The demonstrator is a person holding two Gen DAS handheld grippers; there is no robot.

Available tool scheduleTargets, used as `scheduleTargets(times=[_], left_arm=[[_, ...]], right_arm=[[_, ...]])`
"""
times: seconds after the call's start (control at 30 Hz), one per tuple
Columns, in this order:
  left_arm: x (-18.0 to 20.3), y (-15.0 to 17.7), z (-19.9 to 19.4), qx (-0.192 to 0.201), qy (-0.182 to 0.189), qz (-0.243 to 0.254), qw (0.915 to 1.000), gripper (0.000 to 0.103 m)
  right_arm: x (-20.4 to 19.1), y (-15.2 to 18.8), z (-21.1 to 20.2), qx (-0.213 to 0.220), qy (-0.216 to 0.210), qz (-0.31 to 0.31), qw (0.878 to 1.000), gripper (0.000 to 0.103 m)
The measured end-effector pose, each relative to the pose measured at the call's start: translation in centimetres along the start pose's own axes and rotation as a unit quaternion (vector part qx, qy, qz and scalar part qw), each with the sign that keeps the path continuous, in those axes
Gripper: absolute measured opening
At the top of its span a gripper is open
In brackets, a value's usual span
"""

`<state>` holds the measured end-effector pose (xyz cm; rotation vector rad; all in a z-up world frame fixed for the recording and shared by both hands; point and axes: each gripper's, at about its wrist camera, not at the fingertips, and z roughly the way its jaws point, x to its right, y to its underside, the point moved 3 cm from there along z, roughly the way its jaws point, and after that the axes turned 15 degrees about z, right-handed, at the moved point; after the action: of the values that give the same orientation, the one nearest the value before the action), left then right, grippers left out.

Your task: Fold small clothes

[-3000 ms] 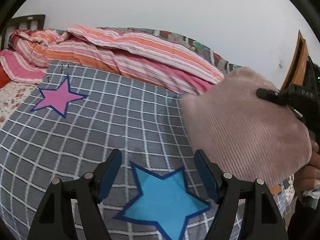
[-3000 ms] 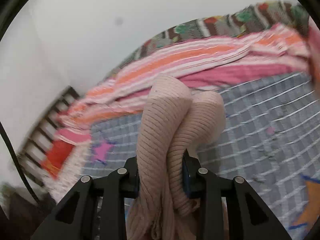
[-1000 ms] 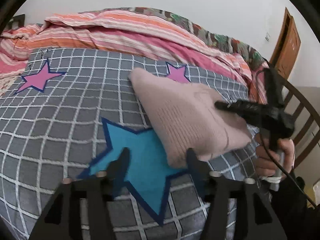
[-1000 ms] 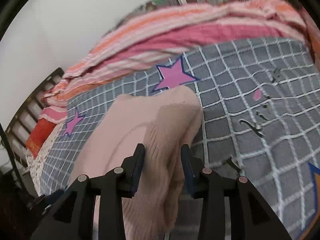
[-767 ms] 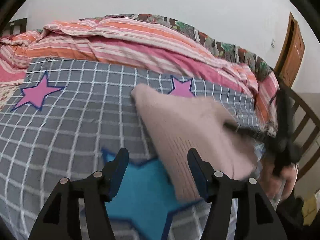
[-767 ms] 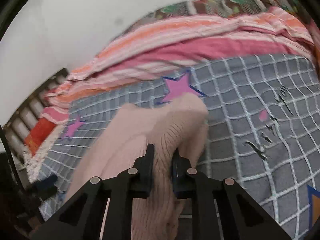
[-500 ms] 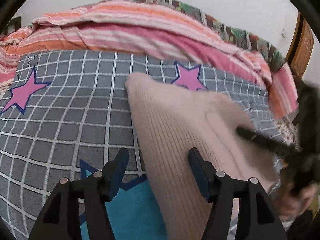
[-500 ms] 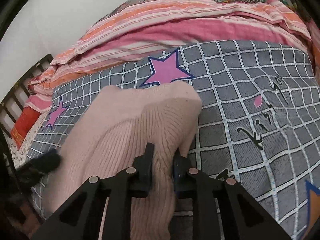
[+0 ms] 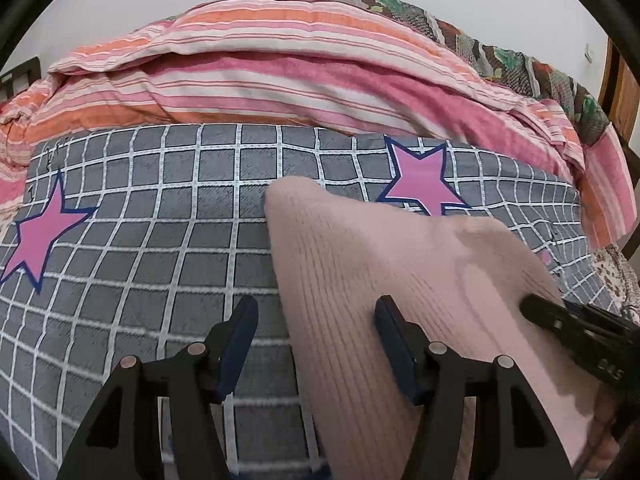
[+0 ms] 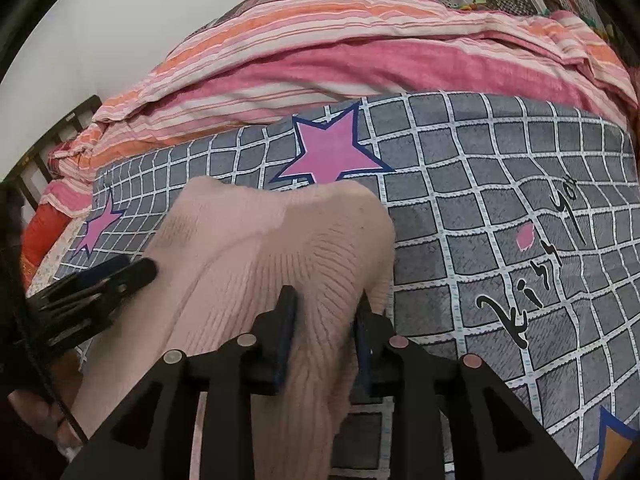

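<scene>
A folded pale pink ribbed knit garment (image 9: 400,280) lies on the grey checked bedspread (image 9: 160,240). My right gripper (image 10: 324,308) is shut on the pink garment (image 10: 248,248) at its near right edge, with a bunched fold between the jaws. My left gripper (image 9: 316,316) is open, straddling the garment's left edge just above it, holding nothing. The right gripper shows in the left wrist view (image 9: 560,320) at the garment's right side. The left gripper shows in the right wrist view (image 10: 100,280) at the garment's left side.
A pink and orange striped quilt (image 9: 280,80) is heaped along the far side of the bed. Pink stars (image 9: 424,176) are printed on the bedspread. A wooden door (image 9: 620,96) is at the far right, a dark bed frame (image 10: 52,132) at the left.
The right gripper has brought the pink garment down from mid-air onto the bedspread. The left gripper has moved forward so its open jaws straddle the garment's left edge.
</scene>
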<state>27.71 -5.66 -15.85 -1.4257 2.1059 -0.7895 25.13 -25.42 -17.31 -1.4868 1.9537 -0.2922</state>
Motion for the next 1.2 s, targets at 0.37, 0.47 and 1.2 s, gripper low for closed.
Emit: scheduleTargets(times=[0.37, 0.47, 1.2], left_arm=[[-1.1, -0.6, 2.1, -0.006, -0.006, -0.01, 0.9999, 0.047], [-0.3, 0.1, 0.7, 0.002, 0.025, -0.005, 0.9997, 0.046], [3.0, 5.3, -6.4, 0.046, 0.02, 0.004, 0.9987, 0.049]], right_arm=[[0.6, 0.7, -0.6, 0.021, -0.025, 0.0, 0.999, 0.03], [0.7, 0.9, -1.6, 0.034, -0.029, 0.002, 0.999, 0.031], [0.6, 2.5, -3.1, 0.055, -0.012, -0.028, 0.998, 0.017]])
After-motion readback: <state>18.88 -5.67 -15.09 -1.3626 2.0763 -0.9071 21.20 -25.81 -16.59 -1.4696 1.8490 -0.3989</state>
